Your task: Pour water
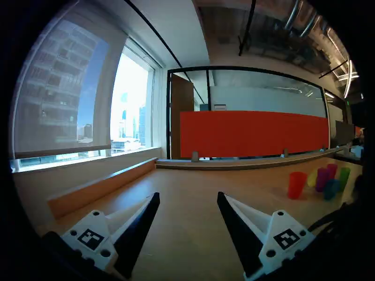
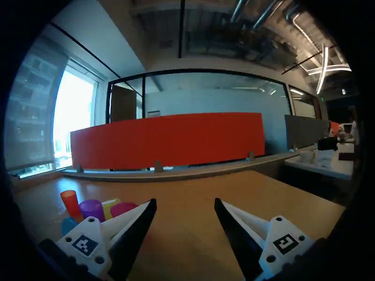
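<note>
closely clustered cups [image 1: 322, 179] stand on desk [image 1: 187, 187].

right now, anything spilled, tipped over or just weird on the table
Nothing stands out. The coloured cups sit in a tight cluster on the wooden table, the orange cup upright, and the wood around them looks dry. The left gripper and right gripper are open, nothing between the fingers.

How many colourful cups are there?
6, clustered on the table: red cup leftmost, then yellow cup, purple cup, pink cup, green cup, with a blue cup in front. Others may be hidden.
</note>
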Available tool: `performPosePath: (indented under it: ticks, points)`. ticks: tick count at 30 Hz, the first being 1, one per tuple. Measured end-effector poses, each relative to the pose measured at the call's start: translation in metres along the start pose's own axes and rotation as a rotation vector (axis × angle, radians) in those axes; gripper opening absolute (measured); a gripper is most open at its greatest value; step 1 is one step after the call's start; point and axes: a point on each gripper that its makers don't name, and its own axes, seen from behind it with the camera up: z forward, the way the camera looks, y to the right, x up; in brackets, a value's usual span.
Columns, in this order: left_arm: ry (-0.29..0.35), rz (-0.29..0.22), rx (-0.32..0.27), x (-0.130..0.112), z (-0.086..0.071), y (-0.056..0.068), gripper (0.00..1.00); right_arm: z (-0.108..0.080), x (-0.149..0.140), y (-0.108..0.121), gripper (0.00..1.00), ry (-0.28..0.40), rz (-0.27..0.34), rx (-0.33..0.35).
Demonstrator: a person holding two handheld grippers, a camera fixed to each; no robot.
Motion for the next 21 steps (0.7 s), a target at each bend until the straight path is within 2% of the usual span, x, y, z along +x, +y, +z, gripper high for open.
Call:
performPosePath:
  ticks: [17, 21]
  points:
    - [0.000, 0.000, 0.000, 0.000, 0.000, 0.000, 0.91, 0.000, -0.006, -0.014, 0.95, 0.018, -0.073, 0.014]
    - [0.000, 0.000, 0.000, 0.000, 0.000, 0.000, 0.91, 0.000, -0.005, -0.015, 0.96, 0.017, -0.074, 0.016]
